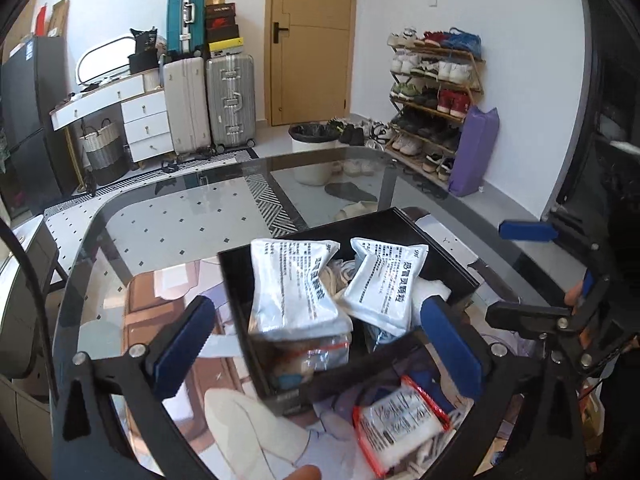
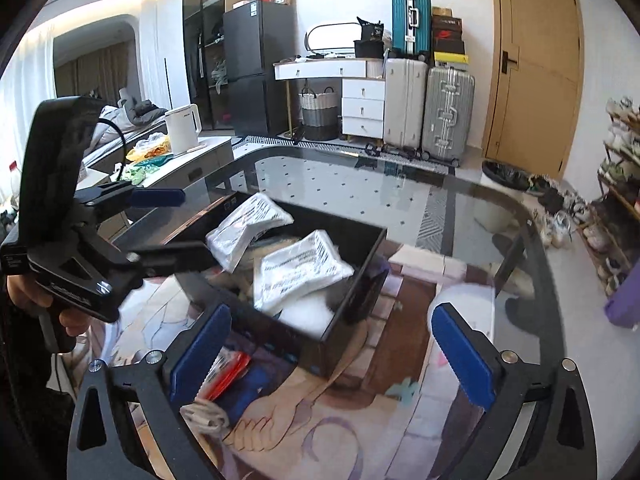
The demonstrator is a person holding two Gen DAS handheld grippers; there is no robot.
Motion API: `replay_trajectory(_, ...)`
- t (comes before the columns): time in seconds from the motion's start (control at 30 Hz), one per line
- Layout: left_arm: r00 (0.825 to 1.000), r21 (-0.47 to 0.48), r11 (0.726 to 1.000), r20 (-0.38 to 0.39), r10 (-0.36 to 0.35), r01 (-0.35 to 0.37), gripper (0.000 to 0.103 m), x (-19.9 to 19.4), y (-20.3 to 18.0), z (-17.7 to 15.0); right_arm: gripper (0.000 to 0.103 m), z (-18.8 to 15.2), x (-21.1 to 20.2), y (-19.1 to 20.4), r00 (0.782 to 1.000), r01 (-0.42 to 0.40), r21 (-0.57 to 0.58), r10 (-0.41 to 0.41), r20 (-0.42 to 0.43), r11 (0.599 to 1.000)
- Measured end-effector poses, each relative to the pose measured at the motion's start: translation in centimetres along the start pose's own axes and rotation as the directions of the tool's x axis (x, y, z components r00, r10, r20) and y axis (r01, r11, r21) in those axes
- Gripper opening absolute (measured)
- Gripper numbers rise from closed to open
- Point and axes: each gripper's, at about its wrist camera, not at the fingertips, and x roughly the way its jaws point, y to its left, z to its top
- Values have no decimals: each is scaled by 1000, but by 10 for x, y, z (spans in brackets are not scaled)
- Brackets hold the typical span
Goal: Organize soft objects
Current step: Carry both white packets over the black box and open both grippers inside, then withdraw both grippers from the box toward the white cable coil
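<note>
table (image 1: 168, 216): glossy glass seen | box (image 1: 440, 248): glossy black | packets (image 1: 296, 284): shiny crinkled plastic | finger pads (image 1: 184, 348): matt blue

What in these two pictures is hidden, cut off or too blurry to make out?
- Left wrist view: what lies at the bottom of the black box is covered by two white packets.
- Left wrist view: the print on the red-edged bag is too small to read, and the frame's black edge cuts off its lower corner.
- Right wrist view: that bag is blurred and partly behind the right gripper's blue pad.
</note>
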Motion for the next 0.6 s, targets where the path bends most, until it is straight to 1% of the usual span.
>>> replay_trajectory(0.1, 1000, -25, 1000, 16, 3, -3, 103, -12, 3, -7, 102, -6, -2, 6, 1000, 3, 5, -3, -3, 1000)
replay_trajectory(0.17, 1000, -35, 999, 18, 7, -6, 103, -18, 4, -12, 102, -11, -3, 9, 1000, -15, 24, 15, -7, 1000)
replay_trajectory(0.37, 999, -42, 999, 9, 35, -35, 103, -28, 3, -30, 102, -23, -6, 22, 999, -42, 37, 43, -17, 998)
replay_trajectory(0.6, 998, -75, 995, -7, 60, -60, 103, -34, 9, -46, 102, -37, -8, 36, 995, -75, 51, 78, -60, 996)
